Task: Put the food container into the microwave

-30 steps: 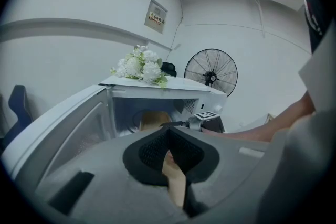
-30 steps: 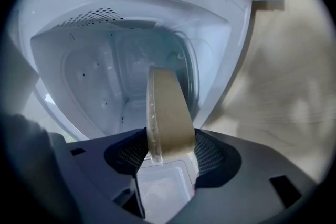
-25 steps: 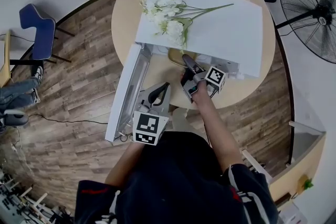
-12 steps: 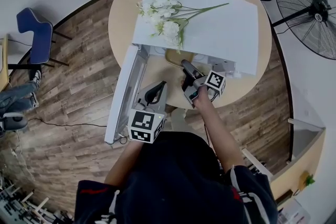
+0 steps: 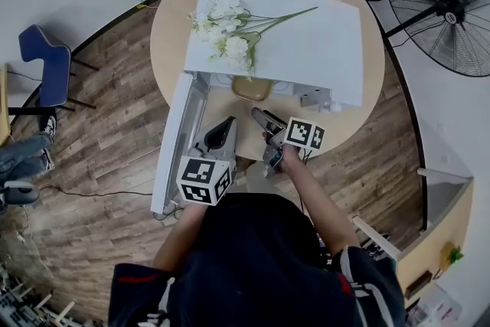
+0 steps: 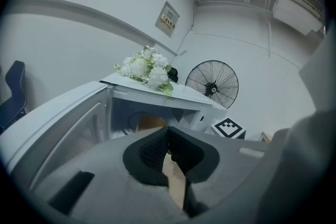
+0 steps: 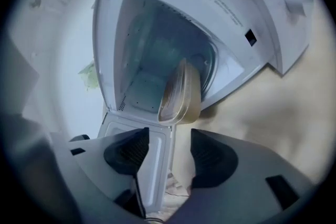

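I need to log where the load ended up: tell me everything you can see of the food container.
The container is a shallow, rounded tub of translucent tan plastic with a paler rim or lid; its contents cannot be made out. It sits on the cavity floor at the mouth of the open microwave, with its near end about at the front edge. Nothing grips it: the right tool is open and short of it.
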The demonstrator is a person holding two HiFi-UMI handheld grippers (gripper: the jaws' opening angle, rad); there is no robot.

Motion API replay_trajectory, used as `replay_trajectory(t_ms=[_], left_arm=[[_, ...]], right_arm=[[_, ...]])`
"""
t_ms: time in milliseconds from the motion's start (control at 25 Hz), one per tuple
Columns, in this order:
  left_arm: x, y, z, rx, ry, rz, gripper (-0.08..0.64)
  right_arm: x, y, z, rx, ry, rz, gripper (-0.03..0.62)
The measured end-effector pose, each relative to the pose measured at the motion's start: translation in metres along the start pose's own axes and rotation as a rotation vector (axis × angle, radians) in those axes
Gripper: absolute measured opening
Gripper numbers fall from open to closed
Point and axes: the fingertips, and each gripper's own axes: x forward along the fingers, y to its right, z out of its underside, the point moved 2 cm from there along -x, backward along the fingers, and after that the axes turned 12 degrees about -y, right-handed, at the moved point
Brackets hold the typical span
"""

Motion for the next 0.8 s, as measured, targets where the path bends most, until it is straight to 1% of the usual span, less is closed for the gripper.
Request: replay_trajectory(t_ms=[80,160,320,400,520,680,800], left_arm=[[0.0,0.0,0.001,0.002,-0.002,-0.001,0.015],[-0.002,0.0,0.002,0.001,-0.004,-0.005,0.015],[-0.003,-0.004,0.005,-0.005,-0.007,-0.018,0.015],[-0.004,-0.007,0.008,-0.008,-0.013,-0.028,0.015],[-0.006,-0.011,0.012,-0.008,-0.021,-0.044,0.015],[-0.008,-0.014,0.016,0.009,-0.031,-0.067,0.015],[-0.009,-0.016,0.021,-0.002,-0.039,-0.074,0.015]], right_arm=[[-0.001,-0.003,0.001,-0.1,-0.012,0.078,0.182],[-0.002,-0.006,0.001,-0.196,-0.023,0.148,0.12],[0.004,-0.013,-0.001,-0.366,-0.049,0.267,0.036],[0.01,-0.014,-0.001,-0.413,-0.068,0.305,0.017],[0.018,-0.014,0.0,-0.462,-0.094,0.341,0.011],[0.026,-0.01,-0.002,-0.459,-0.102,0.354,0.011],[0.031,-0.009,-0.006,-0.457,-0.099,0.358,0.011]])
